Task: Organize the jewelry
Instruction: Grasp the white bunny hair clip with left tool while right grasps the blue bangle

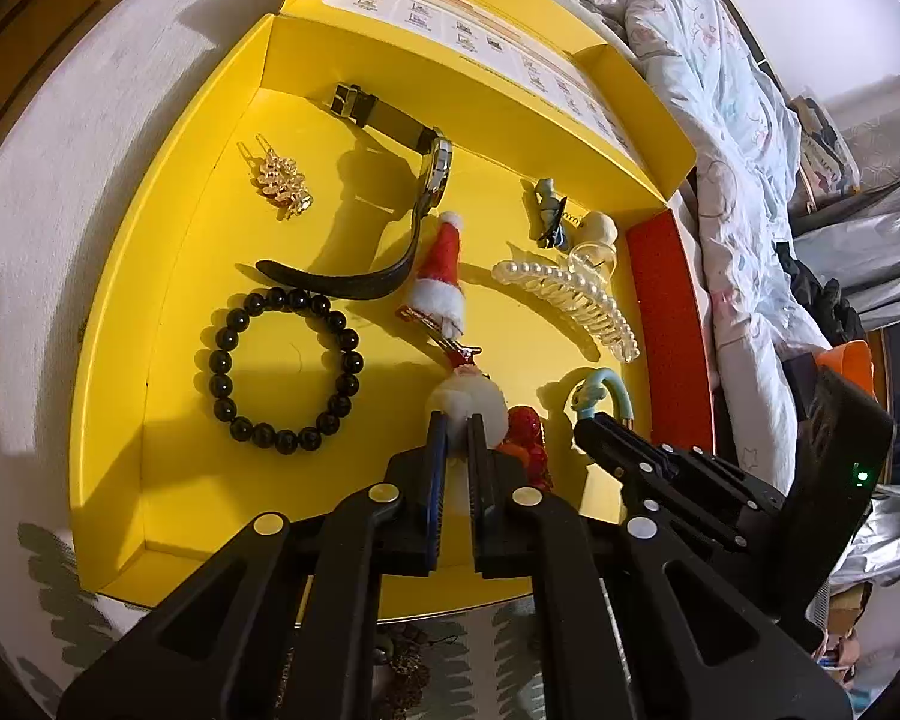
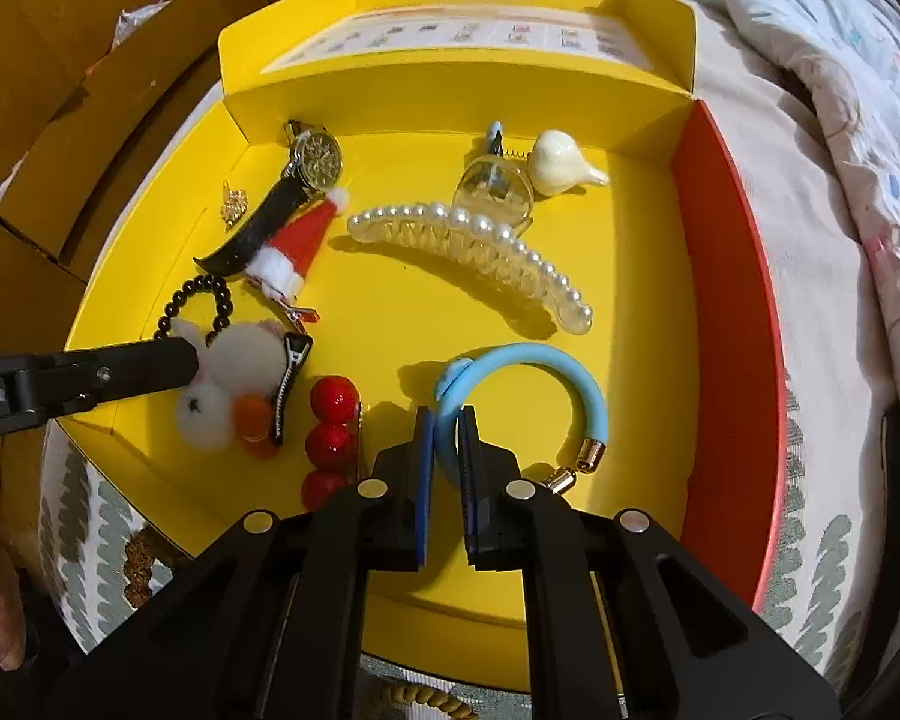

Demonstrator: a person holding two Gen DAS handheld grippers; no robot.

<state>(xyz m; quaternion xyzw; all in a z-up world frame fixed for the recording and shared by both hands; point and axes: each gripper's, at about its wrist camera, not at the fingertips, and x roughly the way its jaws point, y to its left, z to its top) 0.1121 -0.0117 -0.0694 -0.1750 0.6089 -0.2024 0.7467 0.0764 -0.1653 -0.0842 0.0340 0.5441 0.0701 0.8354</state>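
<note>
Blue bracelet (image 2: 534, 378), lying near the front of the yellow box (image 2: 630, 276), is pinched by the right gripper (image 2: 447, 420). Beside it, the left gripper (image 1: 457, 423) clamps the white plush hair clip (image 2: 234, 384). Red bead clip (image 2: 330, 438) lies between them.

You're getting bright, warm overhead light casting hard shadows across the yellow box (image 1: 168, 312), heavy fisheye bending and darkening at edges.
</note>
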